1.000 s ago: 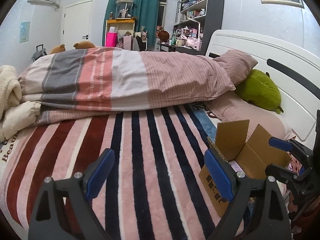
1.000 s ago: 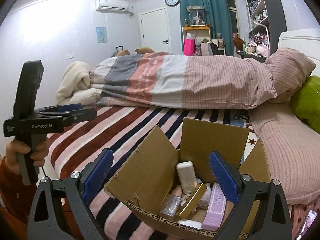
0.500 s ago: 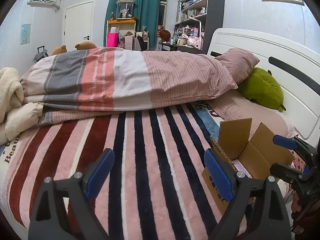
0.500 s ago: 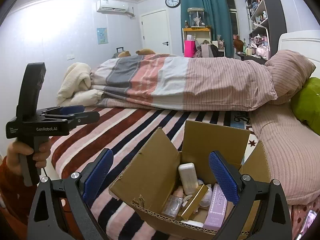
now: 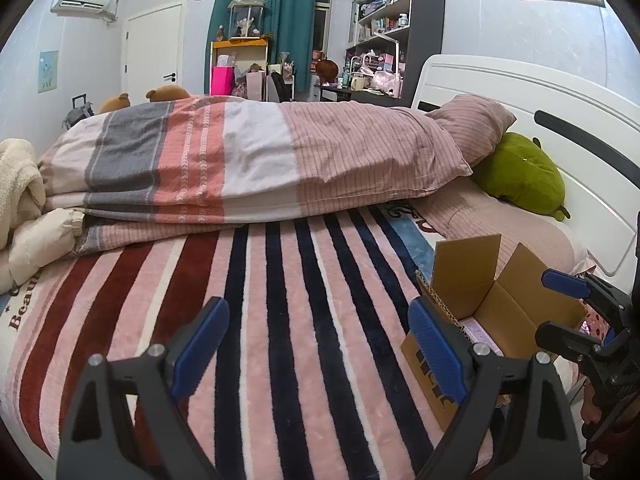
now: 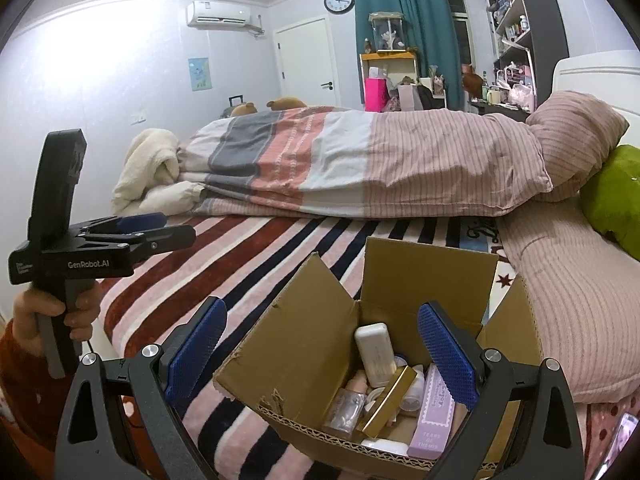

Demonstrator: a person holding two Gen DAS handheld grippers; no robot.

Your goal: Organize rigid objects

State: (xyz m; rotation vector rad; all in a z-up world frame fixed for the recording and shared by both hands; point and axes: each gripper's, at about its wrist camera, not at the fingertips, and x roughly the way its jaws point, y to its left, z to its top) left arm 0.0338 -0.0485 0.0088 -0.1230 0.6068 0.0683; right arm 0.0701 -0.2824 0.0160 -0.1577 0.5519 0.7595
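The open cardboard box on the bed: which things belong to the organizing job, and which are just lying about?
Job:
open brown cardboard box
white rounded case
gold rectangular box
lilac flat carton
clear small bottle
right gripper, open

Lying about:
striped folded duvet
green plush cushion
cream fleece blanket

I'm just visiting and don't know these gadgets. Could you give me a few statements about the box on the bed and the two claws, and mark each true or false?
1. The cardboard box stands open on the striped blanket. True.
2. The box is empty. False: it holds small items, including a white case and a lilac carton.
3. The right claw grips the gold box. False: it is open, holding nothing.
4. The left claw is open. True.
5. The green cushion lies inside the box. False: it rests by the headboard.
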